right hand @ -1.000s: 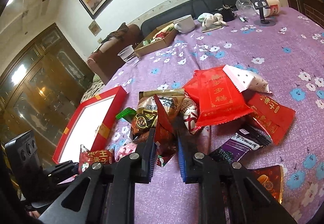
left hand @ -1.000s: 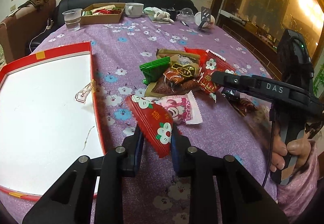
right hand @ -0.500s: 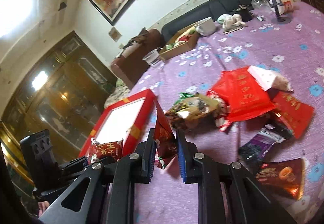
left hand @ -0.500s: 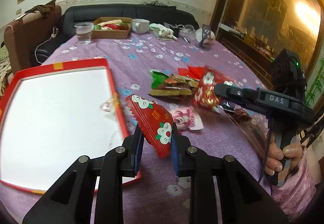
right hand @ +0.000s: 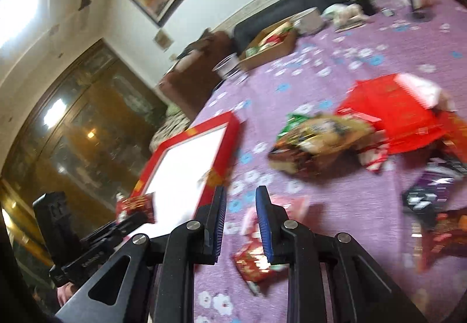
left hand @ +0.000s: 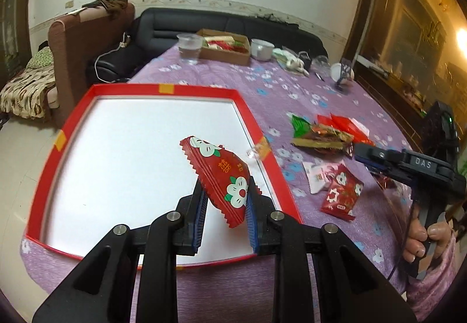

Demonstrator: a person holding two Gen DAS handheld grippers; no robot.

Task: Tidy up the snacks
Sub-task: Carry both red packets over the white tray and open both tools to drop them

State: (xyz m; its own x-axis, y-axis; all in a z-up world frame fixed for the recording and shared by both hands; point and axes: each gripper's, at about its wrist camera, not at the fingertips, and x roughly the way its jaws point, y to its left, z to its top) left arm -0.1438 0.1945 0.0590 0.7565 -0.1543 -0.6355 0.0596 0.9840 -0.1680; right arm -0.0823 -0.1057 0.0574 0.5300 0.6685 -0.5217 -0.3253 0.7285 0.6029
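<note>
My left gripper is shut on a red flower-print snack packet and holds it above the white inside of the red-rimmed tray. My right gripper is open and empty; a small red packet lies on the purple cloth just below its fingers, also seen in the left wrist view. A pile of mixed snack packets lies on the cloth to the right of the tray. The left gripper with its packet shows in the right wrist view.
At the table's far end stand a cardboard box of snacks, a clear plastic cup, a white bowl and small clutter. A brown armchair and black sofa lie beyond. The table's near edge is just below the tray.
My left gripper carried the flower-print packet leftward from beside the pile to over the tray. My right gripper opened and let go of its small red packet, which now lies on the cloth.
</note>
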